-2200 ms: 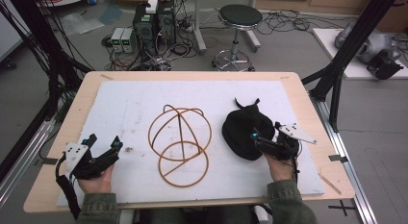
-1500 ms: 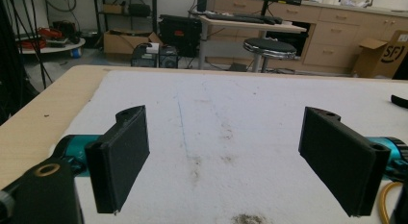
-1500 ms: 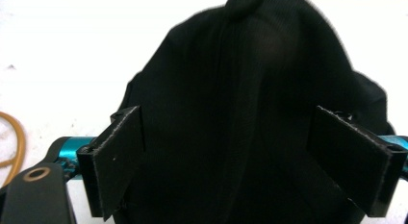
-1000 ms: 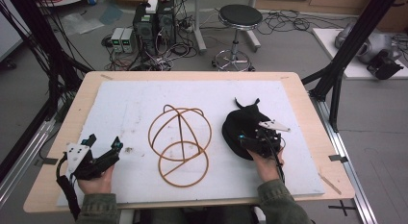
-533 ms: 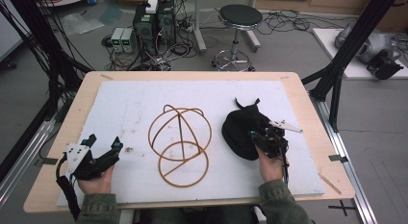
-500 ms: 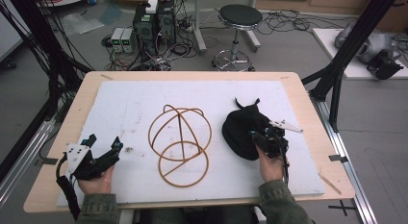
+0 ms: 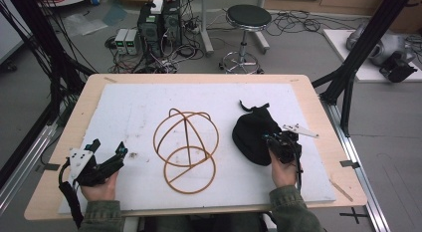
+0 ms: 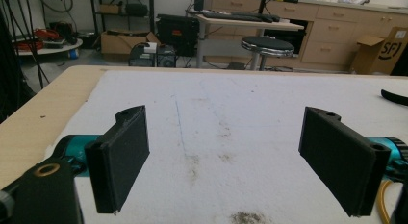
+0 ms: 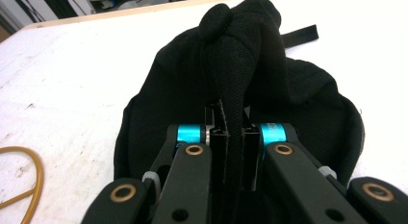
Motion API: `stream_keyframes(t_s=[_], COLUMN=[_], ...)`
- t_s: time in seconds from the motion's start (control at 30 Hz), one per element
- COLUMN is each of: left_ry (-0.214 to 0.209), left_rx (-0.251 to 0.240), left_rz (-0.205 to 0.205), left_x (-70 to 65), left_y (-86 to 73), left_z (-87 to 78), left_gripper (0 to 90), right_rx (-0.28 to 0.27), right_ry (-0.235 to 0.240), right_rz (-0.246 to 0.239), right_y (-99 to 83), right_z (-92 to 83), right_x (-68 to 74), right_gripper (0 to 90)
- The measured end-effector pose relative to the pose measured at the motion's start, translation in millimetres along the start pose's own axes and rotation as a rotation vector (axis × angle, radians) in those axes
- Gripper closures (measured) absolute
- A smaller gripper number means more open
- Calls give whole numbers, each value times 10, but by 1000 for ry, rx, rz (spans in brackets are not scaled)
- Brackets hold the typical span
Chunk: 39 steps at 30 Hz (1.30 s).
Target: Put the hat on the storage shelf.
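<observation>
**Right gripper pinching the black cap**

The right gripper [image 9: 234,137] clamps a raised fold of the cap [image 7: 255,135], which lies on the white mat [image 7: 129,112] right of the wire frame [image 7: 186,150]. The left gripper [image 8: 240,161] rests wide, holding nothing. Risk: so thin a fold of soft fabric may slip free if lifted.

This is a robotics or research lab, not a home. Ahead of the left gripper [image 8: 226,176], past the far edge of the wooden table [image 7: 199,78], computer towers [image 7: 160,22] stand on the grey floor among many loose cables [image 7: 298,23], next to a round black stool [image 7: 248,15]. Farther ahead are a desk with a keyboard [image 8: 240,16], wooden drawer cabinets [image 8: 332,31] and cardboard boxes [image 8: 380,53], and black metal frame bars [image 7: 358,53] rise beside the table.
</observation>
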<state>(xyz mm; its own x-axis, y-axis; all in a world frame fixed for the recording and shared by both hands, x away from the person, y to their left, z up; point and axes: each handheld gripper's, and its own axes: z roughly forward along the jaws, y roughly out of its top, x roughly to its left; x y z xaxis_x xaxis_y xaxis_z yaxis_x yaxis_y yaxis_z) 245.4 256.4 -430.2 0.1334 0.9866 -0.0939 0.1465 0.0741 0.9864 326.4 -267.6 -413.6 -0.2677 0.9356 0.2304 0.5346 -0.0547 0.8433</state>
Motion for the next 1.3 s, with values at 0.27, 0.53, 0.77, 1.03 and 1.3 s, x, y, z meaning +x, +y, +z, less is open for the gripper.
stream_keyframes(t_s=[0.27,0.53,0.77,1.03,1.3], left_ry=[-2,-4,-6,4,1], left_rx=[5,6,6,1,6], left_rz=[-1,2,-1,-8,-12], left_x=[-4,-9,-2,15,11], left_y=[-7,-8,-8,-4,-13], left_z=[15,15,10,-15,-22], left_gripper=[180,180,180,179,178], right_rx=[-26,-150,-254,-340,-397], right_ry=[13,58,73,129,207], right_rz=[-1,2,-30,-69,-119], right_y=[31,110,180,322,427], right_z=[-22,-156,-257,-400,-495], right_x=[-14,25,73,172,350], right_gripper=[873,873,872,872,872])
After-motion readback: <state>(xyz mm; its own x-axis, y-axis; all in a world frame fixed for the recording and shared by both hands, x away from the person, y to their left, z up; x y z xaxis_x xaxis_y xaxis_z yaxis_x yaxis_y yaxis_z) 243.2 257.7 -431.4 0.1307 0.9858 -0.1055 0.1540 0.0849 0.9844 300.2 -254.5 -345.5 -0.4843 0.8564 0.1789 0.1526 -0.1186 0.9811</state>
